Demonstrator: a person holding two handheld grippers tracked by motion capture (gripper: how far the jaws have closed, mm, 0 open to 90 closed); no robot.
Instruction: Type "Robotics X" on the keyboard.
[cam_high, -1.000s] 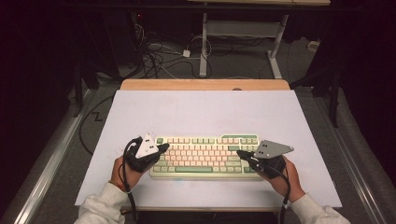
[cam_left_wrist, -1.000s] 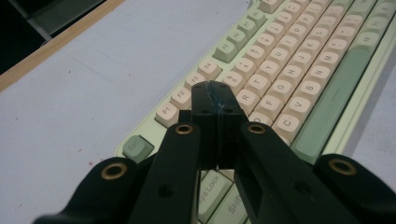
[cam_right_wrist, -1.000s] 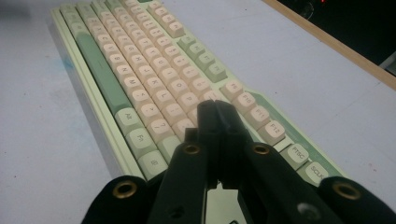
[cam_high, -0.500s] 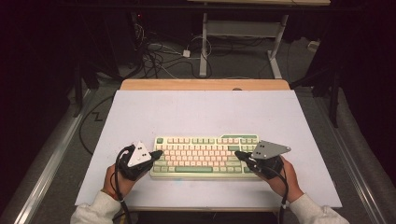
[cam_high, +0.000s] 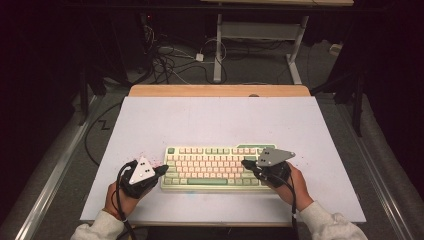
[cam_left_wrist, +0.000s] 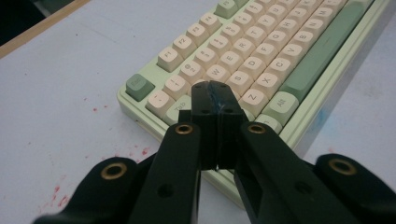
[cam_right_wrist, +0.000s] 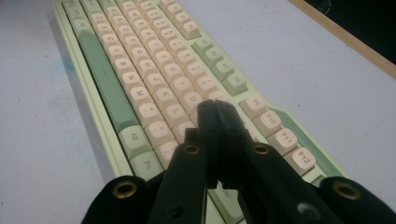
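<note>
A pale green keyboard (cam_high: 215, 167) with cream and green keys lies near the front of the white table top (cam_high: 215, 122). My left gripper (cam_high: 164, 169) is shut and empty, its tips over the keyboard's left end. In the left gripper view the closed tips (cam_left_wrist: 215, 91) hover above the cream keys (cam_left_wrist: 243, 58) near the Tab row. My right gripper (cam_high: 245, 163) is shut too, pointing left over the keyboard's right part. In the right gripper view its tips (cam_right_wrist: 214, 106) sit above the keys (cam_right_wrist: 154, 70) left of the function row; I cannot tell whether either touches a key.
Red specks (cam_left_wrist: 100, 156) mark the white surface left of the keyboard. A wooden strip (cam_high: 220, 90) borders the far edge of the table. Cables (cam_high: 170, 60) and a desk frame (cam_high: 260, 32) stand on the dark floor beyond.
Both hands have drawn slightly toward the table's front edge, the left gripper also sliding left, so its tips now sit at the keyboard's left end. Both stay shut.
</note>
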